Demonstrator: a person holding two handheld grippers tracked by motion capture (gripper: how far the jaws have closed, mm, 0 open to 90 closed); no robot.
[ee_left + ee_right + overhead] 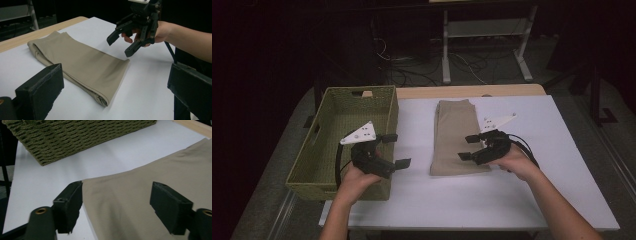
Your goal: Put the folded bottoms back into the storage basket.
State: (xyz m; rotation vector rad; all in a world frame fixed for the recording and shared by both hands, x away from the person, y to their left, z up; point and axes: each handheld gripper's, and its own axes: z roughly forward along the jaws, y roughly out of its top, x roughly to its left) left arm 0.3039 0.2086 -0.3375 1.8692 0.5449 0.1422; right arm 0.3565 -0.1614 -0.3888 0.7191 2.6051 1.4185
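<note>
A folded tan cloth (pixel 457 135) lies lengthwise on the white table (pixel 512 195). My right gripper (pixel 466 147) hovers at the cloth's near right corner and points left across it. Its jaws are apart, and in the right gripper view (pixel 120 206) they straddle the cloth's near edge (pixel 150 185) without pressing on it. My left gripper (pixel 397 150) is held over the right wall of a green woven basket (pixel 357 91), open and holding nothing. In the left gripper view its jaws (pixel 115 92) face the cloth (pixel 82 65), with the right gripper (pixel 120 47) beyond it.
The basket (pixel 82 137) stands at the table's left edge and partly overhangs it. Bare white table lies between the basket and the cloth, and to the cloth's right. A wooden strip (pixel 472 91) runs along the far edge. Cables and a metal frame (pixel 484 45) are on the floor behind.
</note>
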